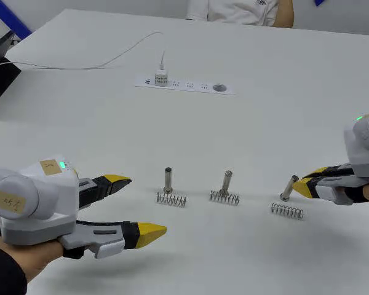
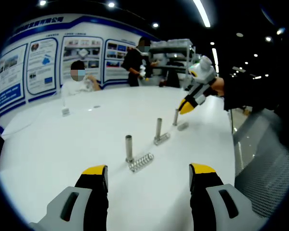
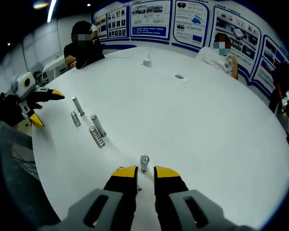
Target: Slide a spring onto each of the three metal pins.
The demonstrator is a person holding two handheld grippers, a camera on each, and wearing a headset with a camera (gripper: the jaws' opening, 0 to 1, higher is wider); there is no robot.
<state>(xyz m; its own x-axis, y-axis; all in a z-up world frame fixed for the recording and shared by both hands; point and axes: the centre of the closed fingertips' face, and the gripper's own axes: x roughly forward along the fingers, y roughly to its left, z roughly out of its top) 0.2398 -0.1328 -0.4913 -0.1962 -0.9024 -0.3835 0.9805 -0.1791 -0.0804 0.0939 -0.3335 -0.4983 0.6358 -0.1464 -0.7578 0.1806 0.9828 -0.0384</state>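
Lower left, the left gripper point(image 1: 141, 204) is held apart. Whether the tilted right-hand pin point(image 1: 289, 187) is clamped by the right gripper point(image 3: 144, 173) cannot be told; it could be toppled by a nudge.

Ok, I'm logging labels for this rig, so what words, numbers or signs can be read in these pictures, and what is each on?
Nothing reads clearly enough to quote.
Handwriting on the two tan stickers on the body of the left claw: too blurred to read.
Markings on the power strip: too small to read.
Headings and print on the wall posters: too blurred to read.
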